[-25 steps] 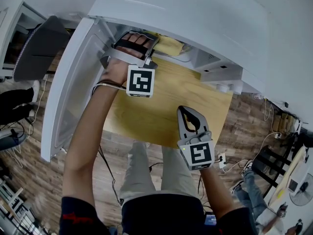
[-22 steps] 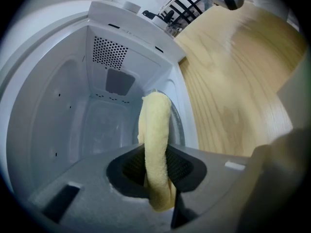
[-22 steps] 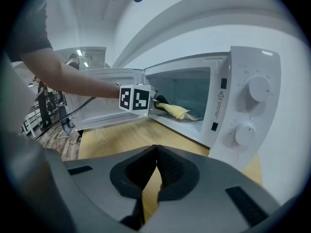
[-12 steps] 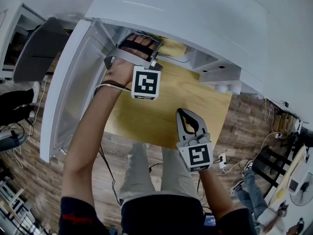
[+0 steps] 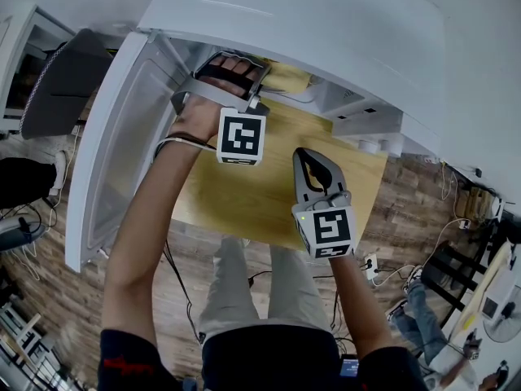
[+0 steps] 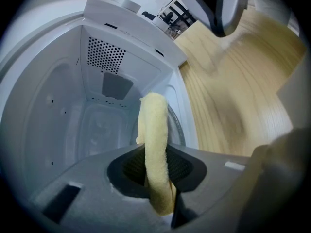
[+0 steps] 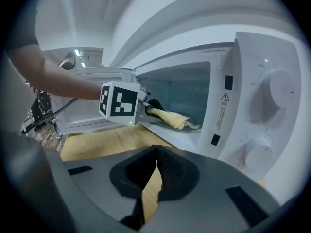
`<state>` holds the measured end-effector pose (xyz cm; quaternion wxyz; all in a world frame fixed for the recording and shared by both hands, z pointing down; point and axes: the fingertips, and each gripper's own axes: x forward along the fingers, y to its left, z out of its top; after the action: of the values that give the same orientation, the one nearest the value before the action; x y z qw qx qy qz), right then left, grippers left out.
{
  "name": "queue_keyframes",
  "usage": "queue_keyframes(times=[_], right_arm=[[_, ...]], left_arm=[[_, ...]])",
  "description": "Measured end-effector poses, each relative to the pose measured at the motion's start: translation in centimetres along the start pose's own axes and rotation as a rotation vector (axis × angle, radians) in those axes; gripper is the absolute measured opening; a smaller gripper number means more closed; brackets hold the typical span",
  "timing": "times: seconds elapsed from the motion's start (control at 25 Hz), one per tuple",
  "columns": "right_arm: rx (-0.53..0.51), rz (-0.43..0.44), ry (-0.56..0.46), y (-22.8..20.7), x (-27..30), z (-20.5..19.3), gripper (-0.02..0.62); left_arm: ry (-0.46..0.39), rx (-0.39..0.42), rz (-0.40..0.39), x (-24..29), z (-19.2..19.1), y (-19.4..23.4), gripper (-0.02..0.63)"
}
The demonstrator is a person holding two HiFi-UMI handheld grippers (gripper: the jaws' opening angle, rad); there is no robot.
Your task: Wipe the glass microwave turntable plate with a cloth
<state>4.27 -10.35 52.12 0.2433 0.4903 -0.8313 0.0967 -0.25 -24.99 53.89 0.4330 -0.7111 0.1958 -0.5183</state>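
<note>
- Cloth [image 6: 154,144] is clamped in left gripper [image 6: 156,188], inside microwave [image 7: 252,106], over glass plate [image 7: 190,128]; excess pressure may tip plate off its seat.
- Right gripper [image 7: 154,171], outside microwave, jaws closed, empty; cannot steady plate.

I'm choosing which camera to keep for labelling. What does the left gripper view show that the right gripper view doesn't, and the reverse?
Only the left gripper view: the microwave's perforated inner wall.
Only the right gripper view: the control knobs, the open door, the person's arm, and the right gripper with its jaws shut on nothing.
Both: the left gripper shut on the yellow cloth, the rim of the glass turntable plate and the wooden table.
</note>
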Motion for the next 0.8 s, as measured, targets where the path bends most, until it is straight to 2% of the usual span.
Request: queue_keyframes(times=[0.16,0.32,0.36,0.44,0.68,0.8], right_arm=[[-0.068,-0.013,-0.022,-0.5,2.7,1.6,0.012],[-0.231,-0.006,0.009,-0.4,4.9,2.3,0.016],[-0.28,-0.004,0.017,-0.4,5.4,2.4,0.03],[-0.368,0.003,0.032,-0.2,6.2,2.7,0.102],[-0.69,-0.026,0.107,0.6,8.6,1.8,0.179],[-0.8,-0.056,0.138,0.7,9.6,1.4,0.224]], left_arm=[[-0.003,0.008,0.002,0.1,-0.1,0.0,0.076],[-0.01,0.017,0.003,0.0,-0.4,-0.1,0.076],[-0.011,0.019,0.004,0.0,-0.5,0.0,0.076],[-0.014,0.022,0.004,0.0,-0.6,0.0,0.075],[-0.018,0.023,0.012,0.1,-0.9,0.0,0.075],[-0.019,0.028,0.013,0.1,-1.0,0.0,0.075]])
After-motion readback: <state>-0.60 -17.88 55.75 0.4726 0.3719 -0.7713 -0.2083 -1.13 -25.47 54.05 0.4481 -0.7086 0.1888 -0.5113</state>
